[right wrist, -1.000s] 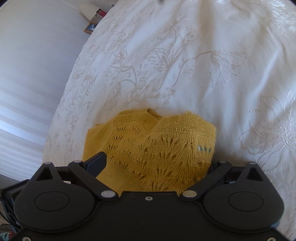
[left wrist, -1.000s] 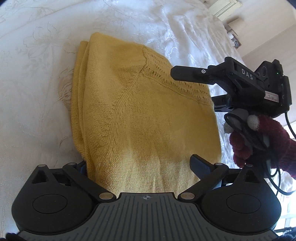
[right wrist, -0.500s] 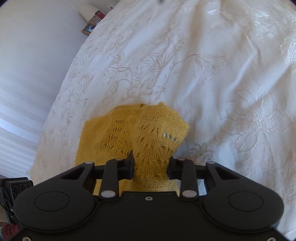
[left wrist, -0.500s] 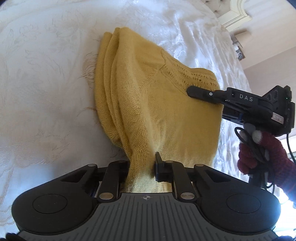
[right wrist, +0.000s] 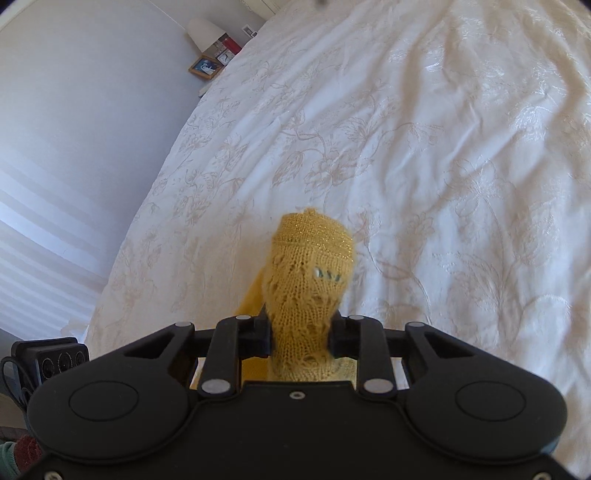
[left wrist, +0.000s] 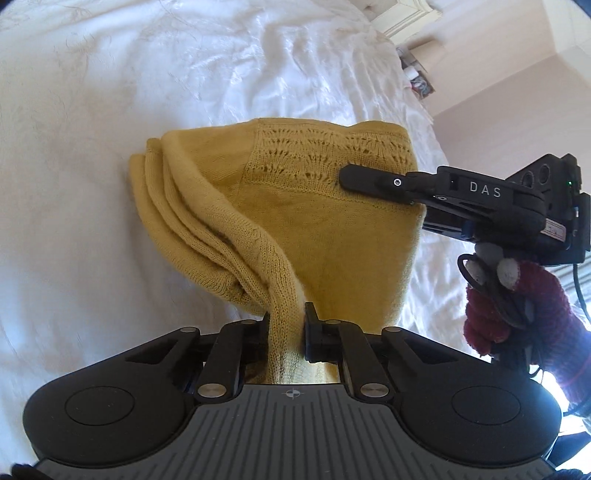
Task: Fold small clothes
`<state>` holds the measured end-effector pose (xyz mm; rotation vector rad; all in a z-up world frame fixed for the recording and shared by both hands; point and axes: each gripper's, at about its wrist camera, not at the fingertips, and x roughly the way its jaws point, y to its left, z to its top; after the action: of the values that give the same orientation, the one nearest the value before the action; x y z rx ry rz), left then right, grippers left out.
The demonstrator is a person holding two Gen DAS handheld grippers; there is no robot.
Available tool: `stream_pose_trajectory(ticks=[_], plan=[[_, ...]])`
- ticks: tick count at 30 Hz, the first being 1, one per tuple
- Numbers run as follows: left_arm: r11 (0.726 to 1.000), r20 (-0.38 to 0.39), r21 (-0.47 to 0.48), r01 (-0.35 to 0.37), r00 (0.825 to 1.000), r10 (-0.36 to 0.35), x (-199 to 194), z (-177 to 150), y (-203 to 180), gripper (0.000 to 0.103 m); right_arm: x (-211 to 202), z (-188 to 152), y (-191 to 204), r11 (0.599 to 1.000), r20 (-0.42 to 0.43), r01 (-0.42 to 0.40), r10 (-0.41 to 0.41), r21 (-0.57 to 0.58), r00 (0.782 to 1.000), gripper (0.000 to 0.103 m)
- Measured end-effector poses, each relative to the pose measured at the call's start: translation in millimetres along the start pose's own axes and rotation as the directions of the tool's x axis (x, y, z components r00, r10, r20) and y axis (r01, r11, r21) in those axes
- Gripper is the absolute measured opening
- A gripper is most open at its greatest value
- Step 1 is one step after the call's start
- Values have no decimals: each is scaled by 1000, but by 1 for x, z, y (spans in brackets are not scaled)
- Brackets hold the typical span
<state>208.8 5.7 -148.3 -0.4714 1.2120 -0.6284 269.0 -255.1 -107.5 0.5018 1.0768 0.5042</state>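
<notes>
A mustard-yellow knitted sweater (left wrist: 314, 221), folded in several layers, hangs between both grippers above the white bed. My left gripper (left wrist: 287, 325) is shut on its plain lower edge. My right gripper (right wrist: 300, 334) is shut on the lace-knit neck end (right wrist: 310, 266), which bunches up between the fingers. In the left wrist view the right gripper (left wrist: 369, 181) reaches in from the right and pinches the lace part; a hand in a dark red glove (left wrist: 517, 302) holds it.
A white embroidered bedspread (right wrist: 424, 166) fills both views. A grey wall runs along the bed's left side, with a lamp (right wrist: 205, 31) and a framed picture (right wrist: 205, 67) on a bedside stand. A white headboard (left wrist: 402, 16) stands at the far end.
Both grippers closed on the sweater, which lay flat a second ago. It has since been lifted off the bed and now hangs bunched between them.
</notes>
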Motion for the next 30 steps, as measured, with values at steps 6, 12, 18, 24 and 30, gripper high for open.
stream_pose_trajectory(ticks=[6,12,18,24,30], plan=[[1000,-47,-1,-9,999,9,10,-51,-24,12,-33,-48,-11,1000,-50,10,-10,5,999,36],[948,-136,-59,-314,943,304,29,-102,-8,17,-33,-76,-56,942,-81,330,-334,-61,939,40],[918,-90,-77,-388,920,381,10,-121,-14,23,-63,-92,-59,934,20,354,-354,-54,935,42],[924,82,36,-381,923,377,-11,-109,-46,34,-84,-102,-55,937,53,340,-337,-78,940,43],[927,127,29,-374,921,367,20,-54,-42,35,-88,-111,-56,945,51,323,-320,-58,946,43]])
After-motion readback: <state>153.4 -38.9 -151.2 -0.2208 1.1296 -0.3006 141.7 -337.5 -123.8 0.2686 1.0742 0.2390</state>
